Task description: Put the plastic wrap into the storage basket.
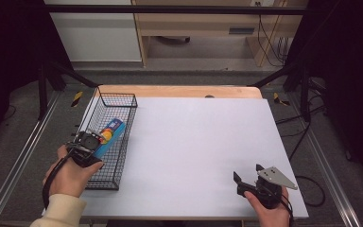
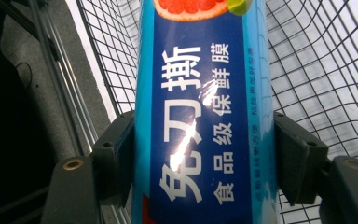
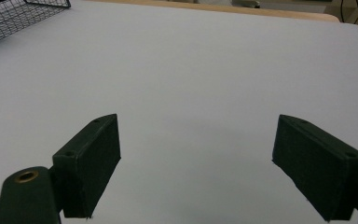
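**Blue carton clamped over wire basket; right tool idle**

Blue carton [image 2: 200, 116], long and narrow with white Chinese lettering and citrus artwork at its far end, sits between both jaws of the left gripper [image 2: 205, 158], which press its two long sides. In the high view this carton [image 1: 111, 132] lies within the black wire basket [image 1: 123, 101] at the left of the frame, on the white table surface [image 1: 194, 142]. Whether it rests on the basket floor cannot be told. The left gripper [image 1: 93, 141] is held by the left hand [image 1: 71, 172] at the basket's near end.

The right gripper [image 1: 248, 172], lower right of the high view, is held by the right hand [image 1: 272, 213]. Its jaws stand wide apart with nothing between them, above bare surface [image 3: 196, 93], well apart from the basket [image 3: 14, 14].
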Tool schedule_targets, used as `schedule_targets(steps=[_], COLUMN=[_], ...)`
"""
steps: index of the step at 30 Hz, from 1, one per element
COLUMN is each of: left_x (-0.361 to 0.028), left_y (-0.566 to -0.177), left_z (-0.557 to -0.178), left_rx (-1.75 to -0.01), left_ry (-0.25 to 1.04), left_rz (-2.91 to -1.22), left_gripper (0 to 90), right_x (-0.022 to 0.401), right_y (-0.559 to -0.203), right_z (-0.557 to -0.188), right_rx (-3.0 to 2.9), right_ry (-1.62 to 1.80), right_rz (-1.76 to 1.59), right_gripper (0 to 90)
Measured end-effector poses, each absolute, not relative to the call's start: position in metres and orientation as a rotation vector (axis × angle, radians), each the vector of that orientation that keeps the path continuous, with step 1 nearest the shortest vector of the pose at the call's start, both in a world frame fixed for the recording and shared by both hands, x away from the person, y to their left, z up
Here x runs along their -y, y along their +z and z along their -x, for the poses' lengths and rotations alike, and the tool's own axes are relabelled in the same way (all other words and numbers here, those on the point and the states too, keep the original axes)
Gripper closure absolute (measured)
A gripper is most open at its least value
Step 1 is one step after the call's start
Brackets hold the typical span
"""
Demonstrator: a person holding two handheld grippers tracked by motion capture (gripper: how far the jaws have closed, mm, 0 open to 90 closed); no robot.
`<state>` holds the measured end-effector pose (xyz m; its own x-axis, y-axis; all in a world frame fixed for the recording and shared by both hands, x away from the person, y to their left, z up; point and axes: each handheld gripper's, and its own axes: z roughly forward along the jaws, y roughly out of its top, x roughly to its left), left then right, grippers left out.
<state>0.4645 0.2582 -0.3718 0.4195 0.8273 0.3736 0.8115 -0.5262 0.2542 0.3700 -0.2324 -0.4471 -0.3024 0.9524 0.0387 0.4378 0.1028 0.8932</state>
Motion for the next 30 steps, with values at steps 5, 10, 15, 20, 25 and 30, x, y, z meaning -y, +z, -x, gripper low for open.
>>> schedule_targets(steps=[5, 10, 15, 20, 25, 30], left_x=[-0.257, -0.255, -0.253, -0.251, -0.249, -0.249], left_y=[-0.376, -0.377, -0.378, -0.38, -0.38, -0.381], left_z=[-0.466, -0.468, -0.471, -0.473, -0.475, -0.476], left_rx=[-1.517, -1.518, -1.52, -1.522, -1.52, -1.518], left_ry=[0.713, 0.715, 0.71, 0.697, 0.687, 0.678], left_rz=[-2.639, -2.662, -2.699, -2.726, -2.753, -2.774], left_gripper=[32.1, 32.1, 32.1, 32.0, 32.0, 32.0], right_x=[0.233, 0.232, 0.232, 0.232, 0.232, 0.232], right_y=[-0.447, -0.447, -0.448, -0.448, -0.448, -0.448], right_z=[-0.37, -0.37, -0.37, -0.371, -0.371, -0.371], right_rx=[-1.809, -1.813, -1.818, -1.819, -1.82, -1.819], right_ry=[1.151, 1.154, 1.154, 1.153, 1.153, 1.152], right_rz=[-1.358, -1.356, -1.357, -1.357, -1.359, -1.358], right_gripper=[15.3, 15.2, 15.3, 15.3, 15.3, 15.3])
